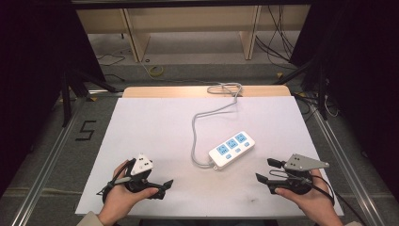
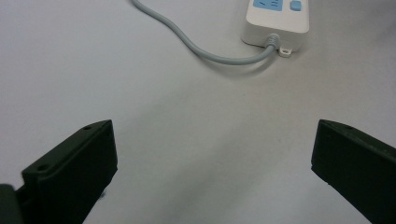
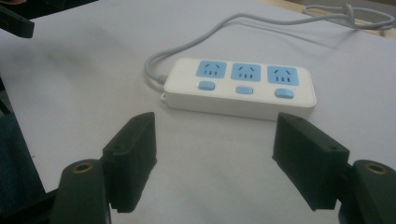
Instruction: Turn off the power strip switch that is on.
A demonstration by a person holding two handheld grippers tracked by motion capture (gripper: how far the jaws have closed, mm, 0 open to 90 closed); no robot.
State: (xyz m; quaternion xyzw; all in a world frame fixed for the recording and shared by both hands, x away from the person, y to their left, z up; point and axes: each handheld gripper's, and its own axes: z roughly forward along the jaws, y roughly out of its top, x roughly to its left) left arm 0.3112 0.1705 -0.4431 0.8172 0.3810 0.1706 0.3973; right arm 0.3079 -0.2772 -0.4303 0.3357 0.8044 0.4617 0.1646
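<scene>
High view: both hand-held grippers wait near the bottom edge, the power strip [image 1: 232, 149] untouched at centre frame.
Left hand-held gripper [image 1: 165, 184] and right hand-held gripper [image 1: 265, 170] both have jaws spread and empty. The strip lies flat on the white surface [image 1: 155, 122], its cord [image 1: 200, 117] trailing to the upper middle. Judging by this, the approach has not begun; next, the right one must reach forward and straddle the strip's body.

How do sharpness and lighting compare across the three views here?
High view: evenly lit white sheet, dark surroundings, power strip fairly crisp. Left gripper view: the near jaws are soft-edged, a faint shadow lies between them, and the cable is sharper. Right gripper view: power strip clear, near jaws slightly blurred, no strong glare.
</scene>
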